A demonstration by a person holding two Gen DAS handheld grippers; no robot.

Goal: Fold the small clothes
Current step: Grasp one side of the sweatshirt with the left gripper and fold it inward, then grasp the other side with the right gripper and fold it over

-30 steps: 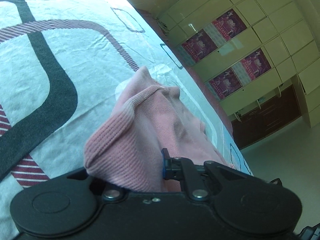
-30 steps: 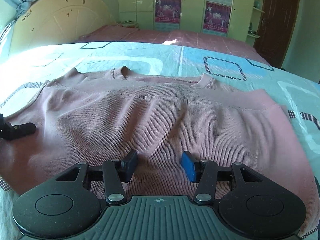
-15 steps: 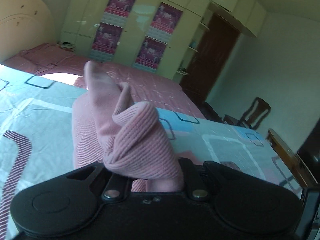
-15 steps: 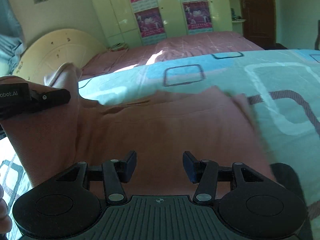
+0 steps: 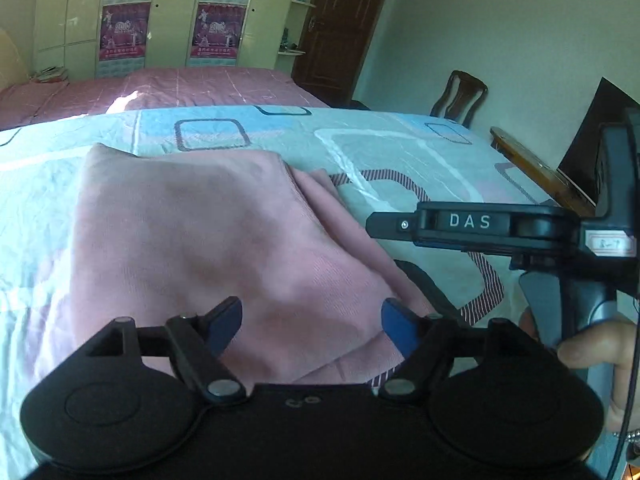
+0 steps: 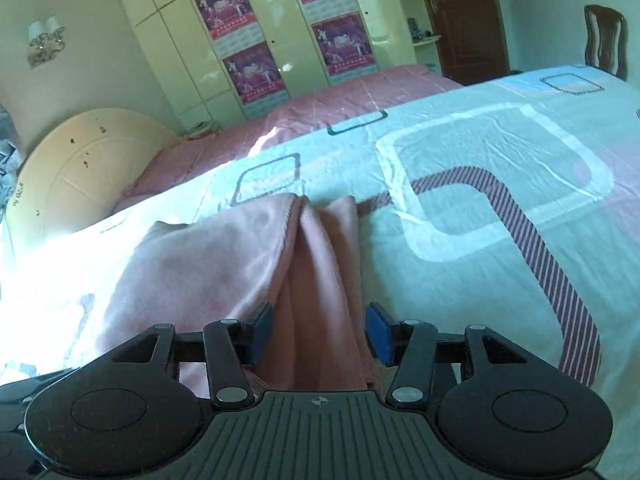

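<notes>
The bed (image 5: pixel 400 152) fills most of the room ahead, spread with a pale sheet printed in blue, white and striped rounded squares. Beyond it lies a second bed under a pink cover (image 5: pixel 180 84), then a cream wardrobe (image 6: pixel 256 20) with posters on its doors, a dark door (image 5: pixel 340 20) and a wooden chair (image 5: pixel 460 96).

On the patterned sheet lies the pink sweater (image 5: pixel 192 240), folded over itself into a thick stack, its layered edges fanning out along one side.

The left tool (image 5: pixel 312 320) hovers over the near end of the sweater, its jaws opening; the blue pads stand apart with the cloth below them and nothing pinched. The right tool (image 6: pixel 318 332) is also opening, pads clear on either side of the folded edge, which runs up between them; as far as I can judge, they are not pressing it.

In the left view the right tool (image 5: pixel 472 224) shows side-on above the sheet, with a person's fingers (image 5: pixel 592 348) on its handle.
</notes>
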